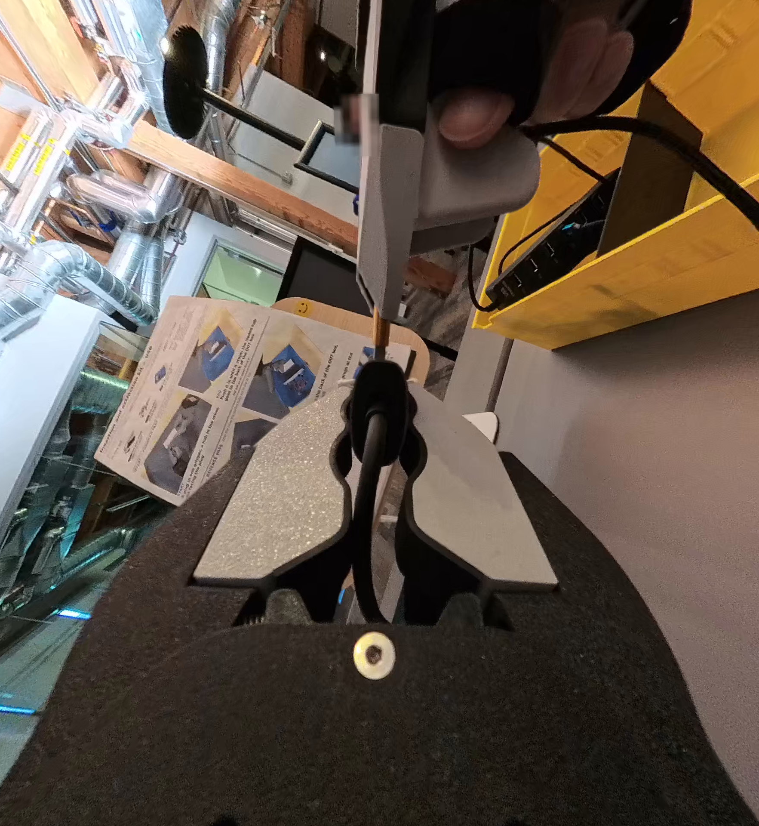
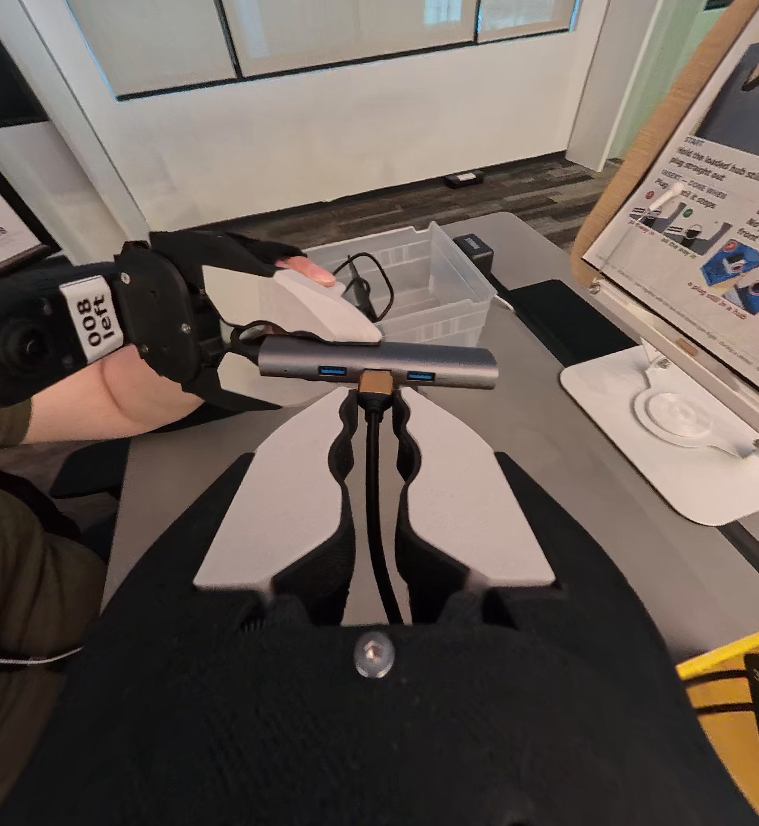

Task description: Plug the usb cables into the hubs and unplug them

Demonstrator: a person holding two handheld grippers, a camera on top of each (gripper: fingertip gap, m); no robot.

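The left hand-held gripper [image 2: 324,333] is clamped on the grey hub [image 2: 377,362] end-on, bracing it level above the grey surface [image 2: 525,447] so its ports face the plug. The right hand-held gripper [image 2: 374,395] is clamped on the black cable [image 2: 375,482] just behind the gold plug [image 2: 374,382], at twelve o'clock, seemingly seated in the middle port, so the push runs straight
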